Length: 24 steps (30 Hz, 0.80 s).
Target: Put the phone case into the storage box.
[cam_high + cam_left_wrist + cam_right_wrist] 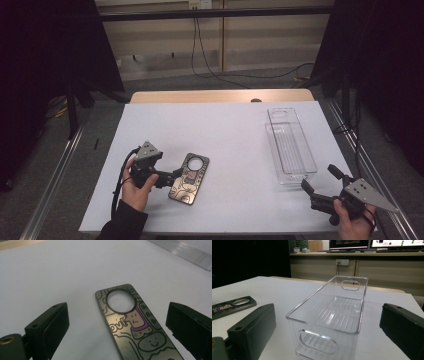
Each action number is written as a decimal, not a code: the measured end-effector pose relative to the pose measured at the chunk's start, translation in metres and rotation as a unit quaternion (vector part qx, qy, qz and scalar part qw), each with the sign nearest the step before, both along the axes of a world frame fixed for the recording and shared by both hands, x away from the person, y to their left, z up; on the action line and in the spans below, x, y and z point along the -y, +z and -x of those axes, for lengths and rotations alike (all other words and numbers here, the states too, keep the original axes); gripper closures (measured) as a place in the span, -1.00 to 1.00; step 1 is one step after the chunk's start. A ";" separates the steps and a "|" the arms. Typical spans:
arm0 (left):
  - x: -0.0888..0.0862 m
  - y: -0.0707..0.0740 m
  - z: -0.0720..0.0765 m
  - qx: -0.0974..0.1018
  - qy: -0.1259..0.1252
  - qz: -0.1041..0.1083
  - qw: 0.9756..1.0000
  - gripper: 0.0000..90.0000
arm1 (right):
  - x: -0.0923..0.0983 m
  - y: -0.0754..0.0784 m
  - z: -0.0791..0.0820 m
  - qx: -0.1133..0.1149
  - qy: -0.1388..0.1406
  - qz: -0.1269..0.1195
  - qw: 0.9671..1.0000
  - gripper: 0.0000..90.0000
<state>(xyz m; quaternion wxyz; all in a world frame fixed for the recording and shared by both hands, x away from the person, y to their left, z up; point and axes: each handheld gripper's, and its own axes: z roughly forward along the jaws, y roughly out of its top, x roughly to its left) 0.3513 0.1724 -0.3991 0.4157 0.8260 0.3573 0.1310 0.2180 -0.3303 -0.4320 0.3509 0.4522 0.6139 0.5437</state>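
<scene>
A dark flat plate with a round hole and cartoon drawings lies on the white table near the front left. My left gripper is open at the plate's left edge. In the left gripper view the plate lies on the table between the two spread jaws of the left gripper, and neither pad touches it. My right gripper is open at the front right, just short of the near end of a clear plastic bin. In the right gripper view the right gripper points at the empty bin, with the plate far off to the left.
A white sheet covers the table, with a strip of wood at its far edge. Dark curtains hang at both sides and cables run over the floor behind. A metal rail runs along the table's left side.
</scene>
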 end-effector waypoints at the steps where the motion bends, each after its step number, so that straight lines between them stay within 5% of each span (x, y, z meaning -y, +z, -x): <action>1: 0.001 -0.001 0.000 -0.002 -0.005 -0.004 1.000 -0.89 | 0.000 0.000 0.000 0.000 0.000 0.001 1.000 -1.00; 4: 0.005 -0.005 -0.002 -0.016 -0.035 0.002 0.999 -0.89 | 0.000 0.000 0.000 0.000 0.000 0.001 1.000 -1.00; 9: 0.013 -0.008 0.000 -0.032 -0.046 -0.003 0.998 -0.89 | 0.001 0.000 0.000 0.000 0.000 0.000 1.000 -1.00; 24: 0.042 -0.017 0.001 -0.053 -0.054 -0.042 0.996 -0.90 | 0.000 0.000 0.000 0.000 0.002 0.001 1.000 -1.00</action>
